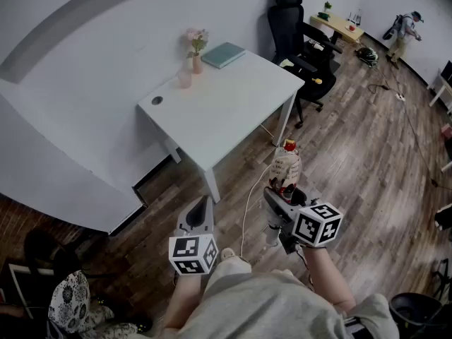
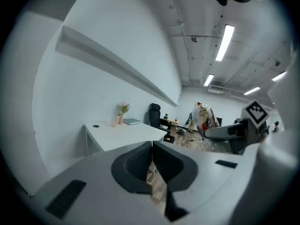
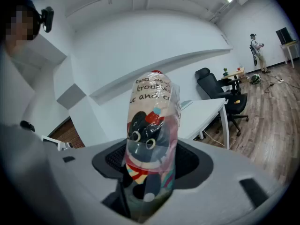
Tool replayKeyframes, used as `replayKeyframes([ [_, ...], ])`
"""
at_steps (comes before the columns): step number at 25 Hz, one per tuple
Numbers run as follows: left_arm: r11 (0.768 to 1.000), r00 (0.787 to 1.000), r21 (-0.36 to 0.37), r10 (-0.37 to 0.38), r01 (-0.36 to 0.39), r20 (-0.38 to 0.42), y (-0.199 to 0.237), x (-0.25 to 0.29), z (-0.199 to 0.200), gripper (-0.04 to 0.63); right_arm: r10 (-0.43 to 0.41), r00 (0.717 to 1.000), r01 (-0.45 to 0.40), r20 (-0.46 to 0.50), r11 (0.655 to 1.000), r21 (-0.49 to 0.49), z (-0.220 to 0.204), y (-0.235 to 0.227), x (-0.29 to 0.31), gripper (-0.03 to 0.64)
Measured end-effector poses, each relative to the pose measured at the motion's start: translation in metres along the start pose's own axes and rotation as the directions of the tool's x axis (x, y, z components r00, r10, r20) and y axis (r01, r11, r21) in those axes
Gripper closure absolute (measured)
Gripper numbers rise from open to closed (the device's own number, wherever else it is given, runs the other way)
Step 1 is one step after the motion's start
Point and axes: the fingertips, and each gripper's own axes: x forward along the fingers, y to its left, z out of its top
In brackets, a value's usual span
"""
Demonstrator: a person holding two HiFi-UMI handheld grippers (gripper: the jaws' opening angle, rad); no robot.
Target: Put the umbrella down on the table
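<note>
— While the right tool (image 1: 286, 198) points toward the white surface (image 1: 233, 111), what sits between its jaws?
— A folded umbrella (image 3: 152, 130), in a glossy sleeve printed with a black cartoon cat. The jaws pinch its lower end and it stands nearly upright. It is over the wooden floor (image 1: 367, 161), short of the surface and not touching it.
— And the left tool (image 2: 152, 146)?
— Its jaws are pressed together with nothing in them. It is held beside the right one, apart from the umbrella.
— What's on the surface?
— Along the wall side are a pink vase of flowers (image 1: 197, 54), a pale cup (image 1: 184, 80) just beside it, and a teal book (image 1: 223, 54). A black office chair (image 1: 300, 44) stands past its far corner.
</note>
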Motion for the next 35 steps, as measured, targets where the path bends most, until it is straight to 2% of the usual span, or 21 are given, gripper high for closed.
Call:
replayKeyframes([
  [5, 1.000, 0.999, 0.007, 0.028, -0.028, 0.026, -0.067, -0.078, -0.031, 0.587, 0.034, 0.999, -0.032, 0.022, 0.998, -0.058, -0.040, 0.026, -0.105, 0.353],
  [9, 0.998, 0.998, 0.033, 0.059, -0.059, 0.022, -0.135, -0.143, -0.073, 0.588, 0.038, 0.998, -0.032, 0.042, 0.991, -0.129, -0.075, 0.027, -0.195, 0.354],
  [14, 0.997, 0.997, 0.023, 0.077, -0.077, 0.006, -0.196, -0.217, -0.108, 0.588, 0.030, 0.998, -0.023, 0.049, 0.989, -0.145, -0.112, 0.039, -0.277, 0.354],
  [23, 0.992, 0.992, 0.009, 0.122, -0.122, 0.025, -0.220, -0.292, -0.121, 0.586, 0.051, 0.998, -0.047, 0.024, 0.989, -0.139, -0.154, 0.068, -0.340, 0.354],
  [35, 0.990, 0.990, 0.002, 0.138, -0.138, 0.040, -0.234, -0.310, -0.122, 0.588, 0.073, 0.997, -0.067, 0.035, 0.984, -0.165, -0.149, 0.075, -0.359, 0.353],
])
